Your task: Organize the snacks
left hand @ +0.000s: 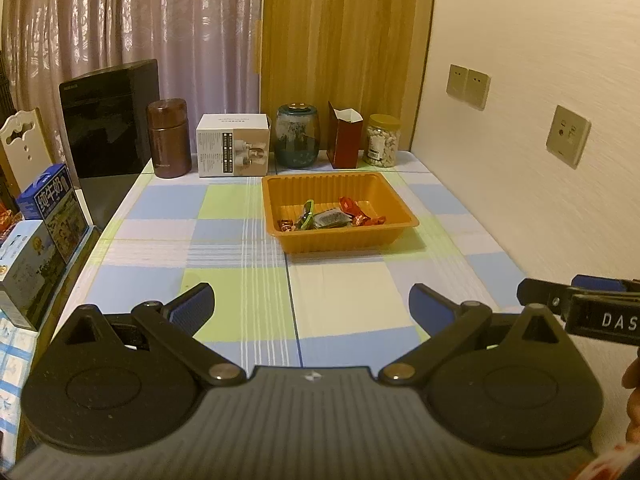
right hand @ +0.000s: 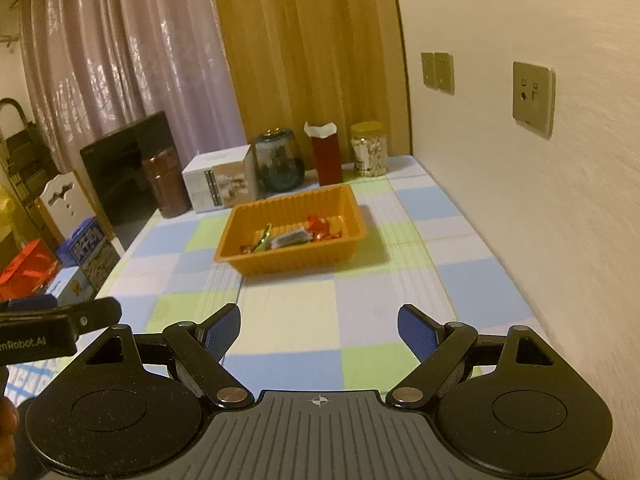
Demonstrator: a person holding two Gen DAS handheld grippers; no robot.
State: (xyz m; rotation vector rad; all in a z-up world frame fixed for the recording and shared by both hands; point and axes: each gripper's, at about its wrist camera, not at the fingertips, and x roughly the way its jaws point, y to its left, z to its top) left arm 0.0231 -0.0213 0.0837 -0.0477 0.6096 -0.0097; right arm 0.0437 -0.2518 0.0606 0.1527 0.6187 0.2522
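An orange plastic tray [left hand: 404, 216] stands on the checked tablecloth and holds several wrapped snacks [left hand: 332, 216]: red, green and grey wrappers. It also shows in the right wrist view [right hand: 240, 264] with the snacks [right hand: 296, 234] inside. My left gripper [left hand: 312, 308] is open and empty, well short of the tray. My right gripper [right hand: 320, 334] is open and empty, also short of the tray. Each gripper's side shows at the edge of the other's view.
Along the table's back edge stand a brown flask [left hand: 168, 138], a white box [left hand: 232, 146], a dark glass jar [left hand: 298, 136], a red carton [left hand: 344, 136] and a jar of nuts [left hand: 382, 140]. A black appliance [left hand: 108, 120] and milk cartons [left hand: 52, 204] are at left. The wall is at right.
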